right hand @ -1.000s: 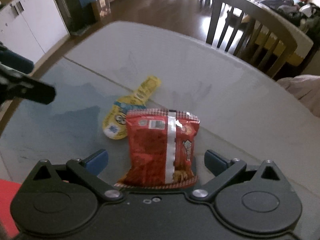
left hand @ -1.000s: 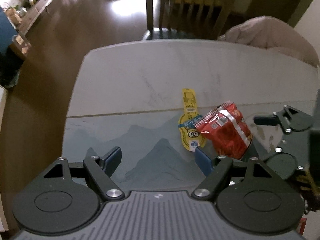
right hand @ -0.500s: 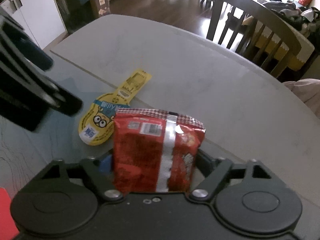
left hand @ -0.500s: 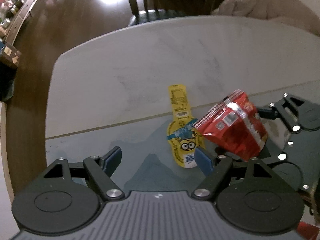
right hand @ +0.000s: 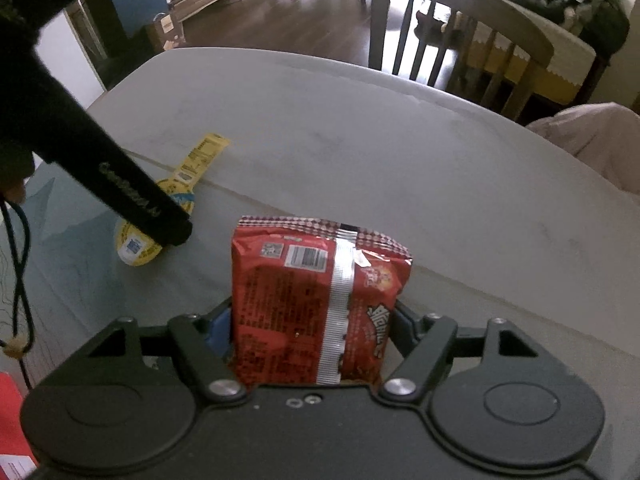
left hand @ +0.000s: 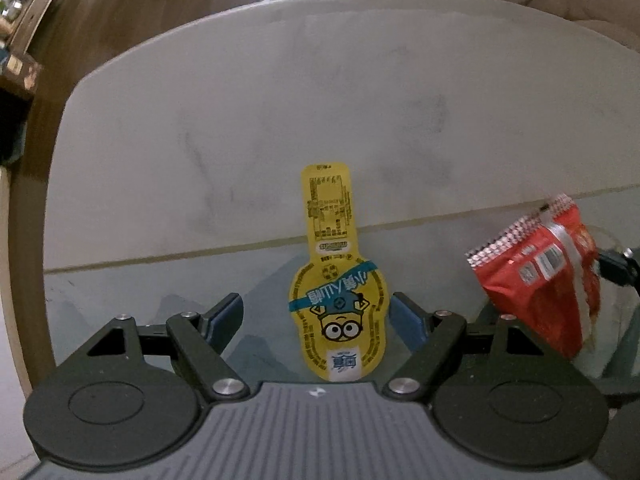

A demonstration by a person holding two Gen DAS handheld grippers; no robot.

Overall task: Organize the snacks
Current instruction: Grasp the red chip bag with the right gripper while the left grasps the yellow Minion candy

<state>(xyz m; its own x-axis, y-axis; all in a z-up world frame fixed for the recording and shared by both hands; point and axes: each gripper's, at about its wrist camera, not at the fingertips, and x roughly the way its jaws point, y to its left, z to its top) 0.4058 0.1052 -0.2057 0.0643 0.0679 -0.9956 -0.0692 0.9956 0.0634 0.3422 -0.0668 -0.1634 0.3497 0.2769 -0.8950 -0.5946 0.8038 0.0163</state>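
Note:
A yellow Minion snack pouch (left hand: 338, 292) lies flat on the table, its round end between the open blue-padded fingers of my left gripper (left hand: 316, 314). It also shows in the right wrist view (right hand: 140, 240), partly hidden by the left gripper's finger (right hand: 120, 188). My right gripper (right hand: 312, 328) is shut on a red snack bag (right hand: 316, 304) and holds it upright above the table. The red bag shows at the right of the left wrist view (left hand: 540, 272).
The table (left hand: 240, 120) is pale grey with a blue-grey printed mat (left hand: 120, 292) near me. A wooden chair (right hand: 460, 36) stands at the far edge. A pinkish cushion (right hand: 592, 136) sits at the right. A red object (right hand: 12, 432) is at the lower left.
My right gripper closed on the red bag and lifted it off the table. My left gripper moved right and forward, so the yellow pouch now sits between its fingers.

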